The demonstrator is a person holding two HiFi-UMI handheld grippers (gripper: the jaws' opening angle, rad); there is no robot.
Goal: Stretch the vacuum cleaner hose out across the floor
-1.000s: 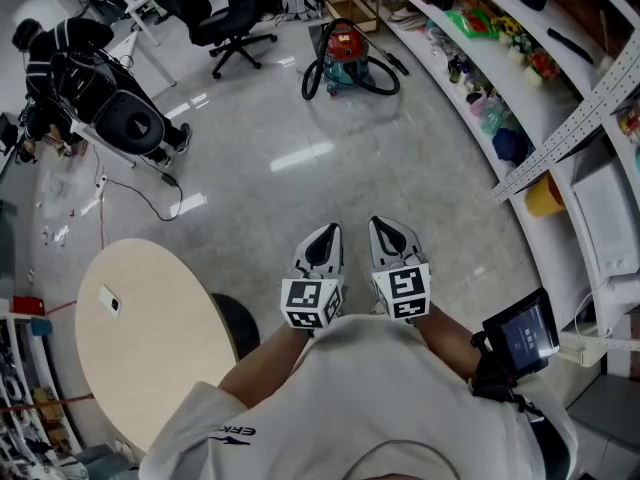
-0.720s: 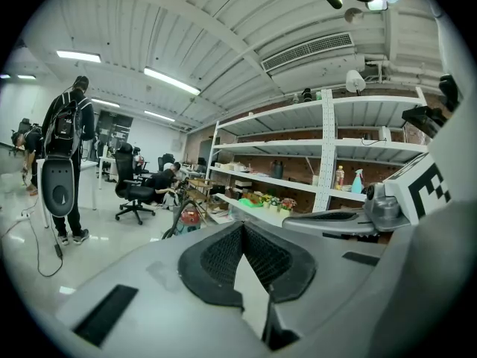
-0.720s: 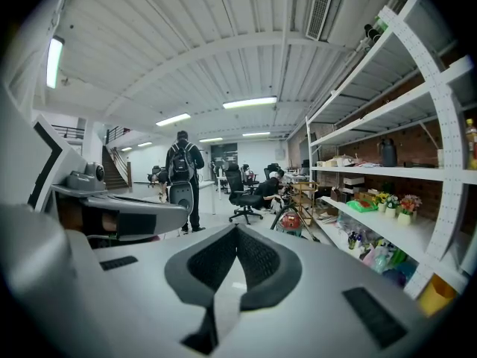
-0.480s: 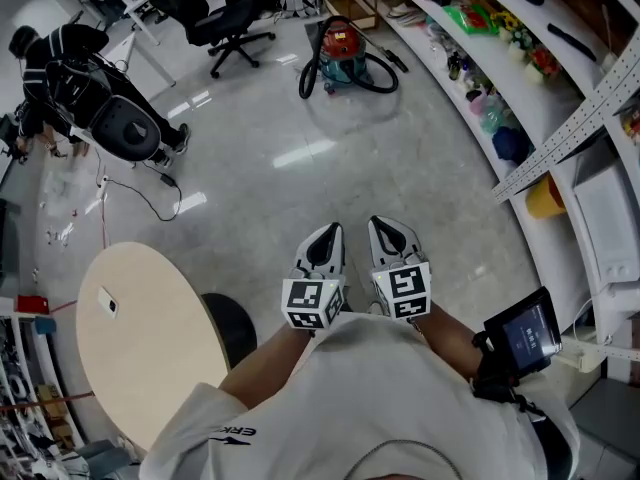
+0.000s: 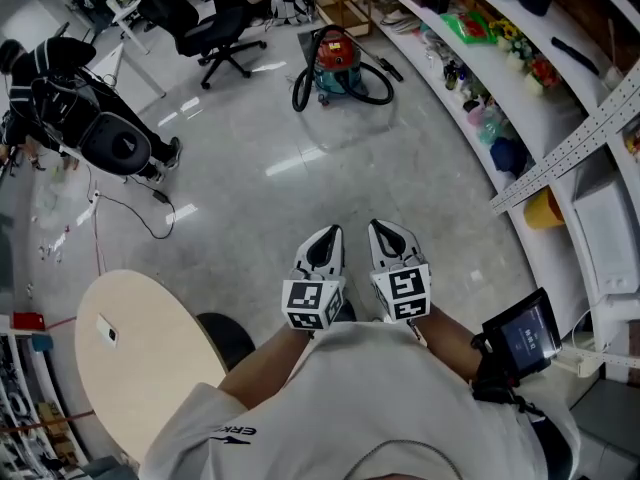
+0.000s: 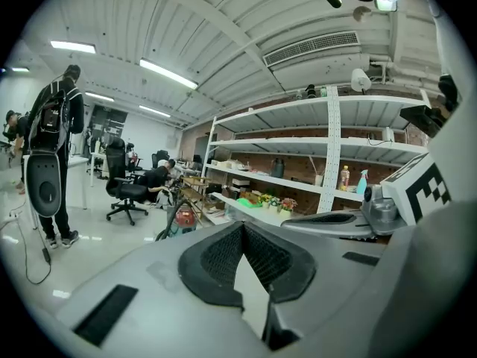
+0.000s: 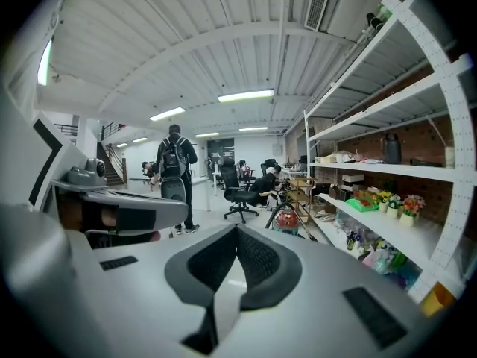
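The hose loops around the red vacuum cleaner, which hides part of it, at the far end of the floor beside the shelves. The left gripper and right gripper are side by side near the person's chest, jaws closed and empty, well apart from the hose ahead.

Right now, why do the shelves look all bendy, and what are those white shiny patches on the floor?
Head view: the wide lens bends the shelves; the patches on the floor are probably glare from the ceiling lamps. Left gripper view and right gripper view: same bending, black corners round the picture, lamps glowing bright.
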